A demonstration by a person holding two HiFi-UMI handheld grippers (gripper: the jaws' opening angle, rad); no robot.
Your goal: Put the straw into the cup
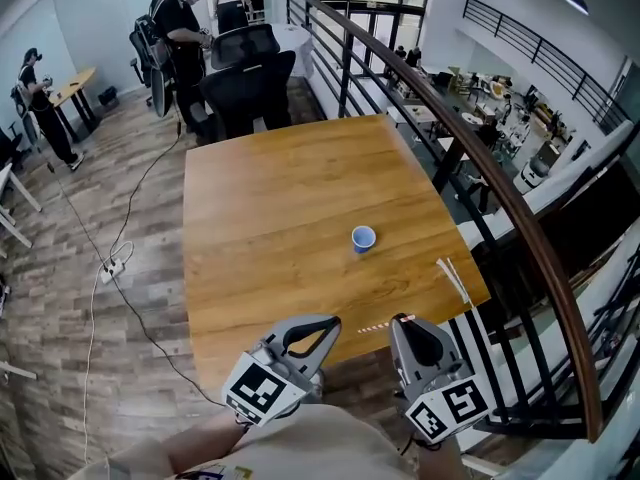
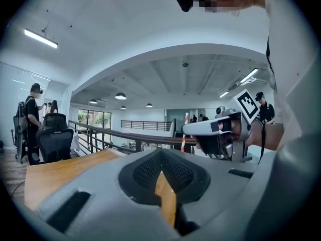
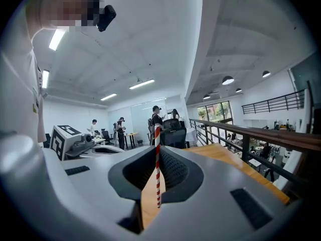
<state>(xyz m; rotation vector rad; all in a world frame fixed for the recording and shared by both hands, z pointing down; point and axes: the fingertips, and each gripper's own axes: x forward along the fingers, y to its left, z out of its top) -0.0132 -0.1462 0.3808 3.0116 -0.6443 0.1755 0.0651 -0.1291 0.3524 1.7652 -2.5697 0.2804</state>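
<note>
A small blue cup [image 1: 363,239] stands upright on the wooden table [image 1: 270,218], right of the middle. A red-and-white striped straw [image 1: 384,325] is clamped in my right gripper [image 1: 401,321], which hangs over the table's near edge, well short of the cup. In the right gripper view the straw [image 3: 157,164] runs straight up between the jaws of my right gripper [image 3: 156,157]. My left gripper [image 1: 328,322] is beside it on the left, shut and holding nothing. In the left gripper view my left gripper [image 2: 161,157] sees the straw [image 2: 184,134] sticking out of my right gripper [image 2: 215,129].
A pale straw or wrapper [image 1: 453,280] lies near the table's right edge. A dark railing [image 1: 470,138] runs close along the table's right side. Office chairs [image 1: 245,78] and standing people [image 1: 180,38] are beyond the far end. A cable [image 1: 120,258] lies on the floor to the left.
</note>
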